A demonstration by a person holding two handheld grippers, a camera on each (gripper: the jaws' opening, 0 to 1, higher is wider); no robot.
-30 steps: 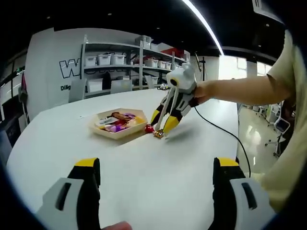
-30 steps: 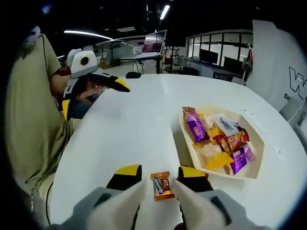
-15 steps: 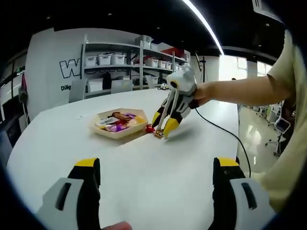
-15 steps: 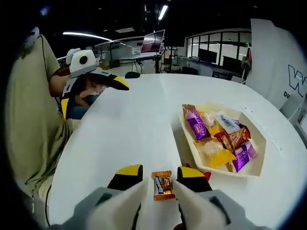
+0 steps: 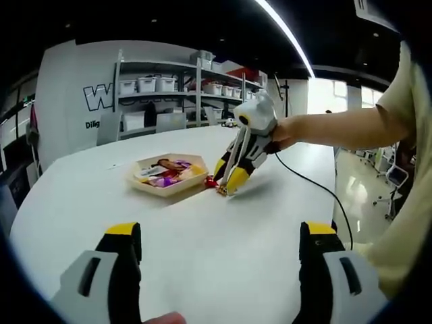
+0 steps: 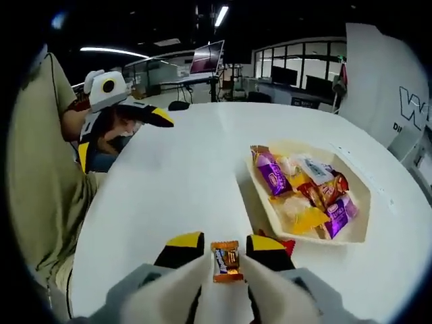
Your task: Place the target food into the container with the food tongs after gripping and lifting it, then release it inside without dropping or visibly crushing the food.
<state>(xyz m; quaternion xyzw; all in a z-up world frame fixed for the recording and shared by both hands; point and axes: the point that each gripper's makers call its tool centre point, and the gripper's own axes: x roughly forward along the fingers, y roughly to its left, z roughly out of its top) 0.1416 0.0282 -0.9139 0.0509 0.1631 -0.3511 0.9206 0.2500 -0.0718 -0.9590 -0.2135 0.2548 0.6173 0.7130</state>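
Right gripper (image 6: 226, 251) pinches the orange candy (image 6: 226, 261) between its 2 jaws, lifted slightly since 1 second ago; the tray (image 6: 361, 202) waits ahead-right. Left gripper (image 5: 219, 233) hangs spread, idle.

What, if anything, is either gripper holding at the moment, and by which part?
The right gripper pinches an orange wrapped candy by its two long sides. The left gripper is open, holding nothing.

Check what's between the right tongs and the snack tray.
A red-wrapped candy lies on the table between the right tongs and the tray, by its near rim, in the right gripper view. The orange candy sits between the tongs' jaws.
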